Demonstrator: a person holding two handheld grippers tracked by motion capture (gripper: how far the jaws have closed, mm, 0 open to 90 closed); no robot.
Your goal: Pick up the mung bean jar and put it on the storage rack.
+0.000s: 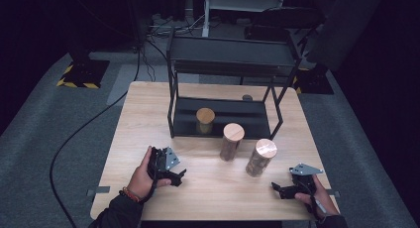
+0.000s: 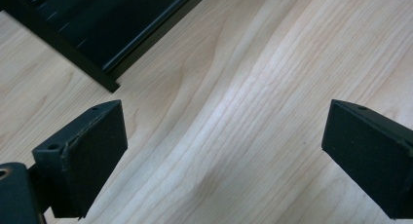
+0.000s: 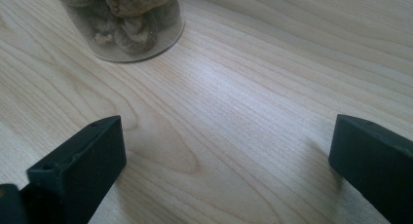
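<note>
While both hands rest low on the wooden table, we see the left gripper sitting near the front left, its jaws spread wide apart with bare wood grain between them in the left gripper view. Nothing is held there. Over on the other side, the right gripper lies by the front right corner, jaws pointing inward across the table, and its own view shows them released too, wide open over empty tabletop.

We have three jars with wooden lids in play. The nearest jar stands upright on the table just ahead of the right gripper and apart from it; we catch its glass base at the top of the right gripper view, packed with brown lumpy contents, clear of both jaws. The middle jar stands upright beside it, a little farther back and to the left, close to the front edge of the black rack. The third jar sits on the rack's lower shelf, toward its left half.

We also see the rack's dark lower edge cutting across the top left corner of the left gripper view, so that gripper points toward the rack's front. Both grippers are near the table surface; whether they touch it, we cannot tell.
</note>
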